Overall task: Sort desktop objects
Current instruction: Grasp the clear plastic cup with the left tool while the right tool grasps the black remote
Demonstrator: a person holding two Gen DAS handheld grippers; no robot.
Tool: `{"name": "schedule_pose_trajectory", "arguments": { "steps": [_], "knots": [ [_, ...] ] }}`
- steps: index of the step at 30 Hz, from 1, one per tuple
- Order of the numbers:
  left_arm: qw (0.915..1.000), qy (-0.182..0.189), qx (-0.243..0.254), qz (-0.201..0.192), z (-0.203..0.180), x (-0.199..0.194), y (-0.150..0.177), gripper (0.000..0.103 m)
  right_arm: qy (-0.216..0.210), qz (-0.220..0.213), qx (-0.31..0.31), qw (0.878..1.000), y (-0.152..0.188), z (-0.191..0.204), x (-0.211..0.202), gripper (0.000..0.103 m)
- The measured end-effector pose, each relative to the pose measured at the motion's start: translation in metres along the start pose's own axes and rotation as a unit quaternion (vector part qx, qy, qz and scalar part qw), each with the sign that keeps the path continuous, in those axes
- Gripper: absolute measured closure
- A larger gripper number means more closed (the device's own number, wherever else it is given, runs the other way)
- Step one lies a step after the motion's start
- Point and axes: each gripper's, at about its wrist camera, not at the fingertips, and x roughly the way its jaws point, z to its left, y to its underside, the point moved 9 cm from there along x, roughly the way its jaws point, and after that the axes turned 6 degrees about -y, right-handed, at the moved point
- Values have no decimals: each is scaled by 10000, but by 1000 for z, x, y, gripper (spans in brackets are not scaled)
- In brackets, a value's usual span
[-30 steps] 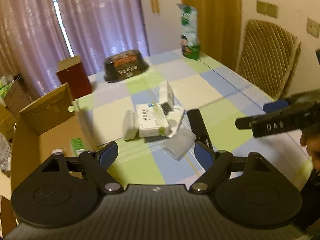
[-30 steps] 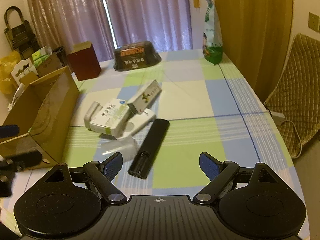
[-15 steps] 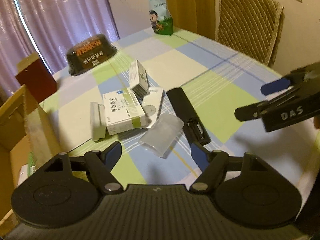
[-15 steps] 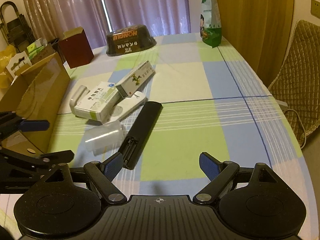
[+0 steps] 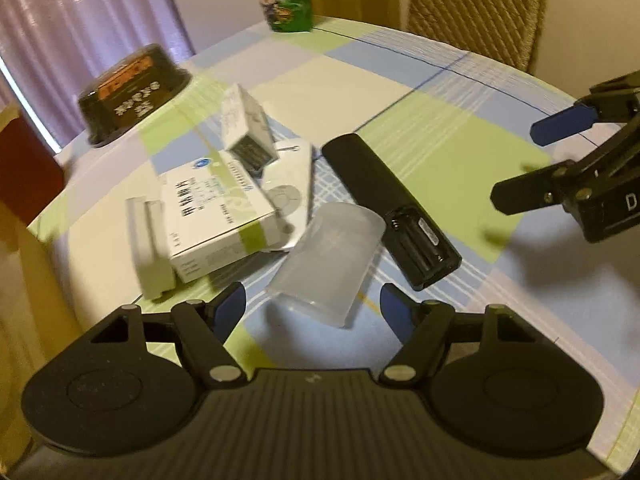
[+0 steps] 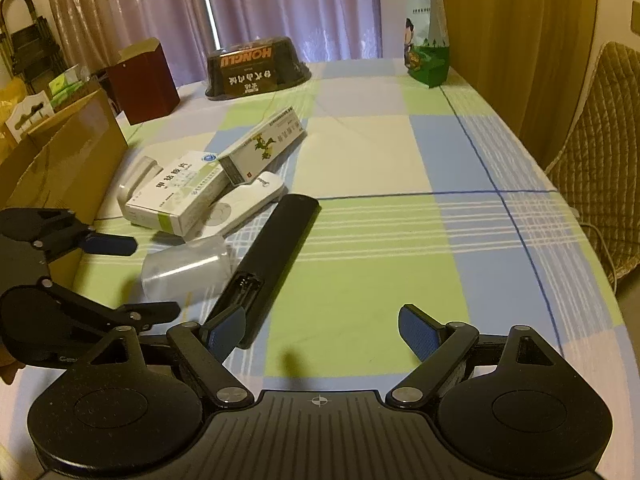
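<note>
A clear plastic cup [image 5: 328, 260] [image 6: 186, 266] lies on its side on the checked tablecloth. My left gripper [image 5: 313, 307] [image 6: 136, 280] is open just in front of the cup, one finger on each side of its near end and holding nothing. A black remote [image 5: 384, 208] [image 6: 276, 256] with an open battery bay lies to the right of the cup. My right gripper [image 6: 320, 328] [image 5: 538, 160] is open and empty, its left finger beside the remote's near end. Behind are a white medicine box [image 5: 216, 216], a slim box [image 6: 264, 144] and a white remote [image 6: 244, 200].
An open cardboard box [image 6: 68, 156] stands off the table's left edge. At the far end are an upturned black bowl [image 6: 256, 66], a dark red box [image 6: 144, 80] and a green snack bag [image 6: 426, 40]. A woven chair [image 6: 600, 140] stands to the right.
My left gripper has moved forward and down until the cup lies just before its fingers. My right gripper has come in lower toward the black remote's near end. Both stayed open.
</note>
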Motion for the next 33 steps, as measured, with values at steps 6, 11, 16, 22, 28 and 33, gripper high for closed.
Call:
{"name": "schedule_pose_trajectory", "arguments": {
  "steps": [6, 11, 16, 22, 28, 33],
  "knots": [
    [9997, 209, 66, 47, -3, 13, -7, 32, 4, 11, 63, 10000, 1, -2, 6, 17],
    [9992, 339, 29, 227, -6, 22, -7, 36, 18, 3, 92, 10000, -1, -5, 9, 17],
    [9982, 439, -181, 367, -6, 17, 0, 54, 22, -1, 141, 9999, -1, -7, 10, 17],
    [9963, 381, -597, 480, -6, 5, 12, 55, -18, -7, 129, 9999, -1, -6, 9, 17],
    [9942, 428, -884, 437, -4, 2, 11, 42, -17, 3, 137, 9999, -2, -7, 12, 17],
    [9945, 432, -837, 459, -3, 12, 3, 46, -10, 16, 175, 9998, -5, -9, 17, 17]
  ]
}}
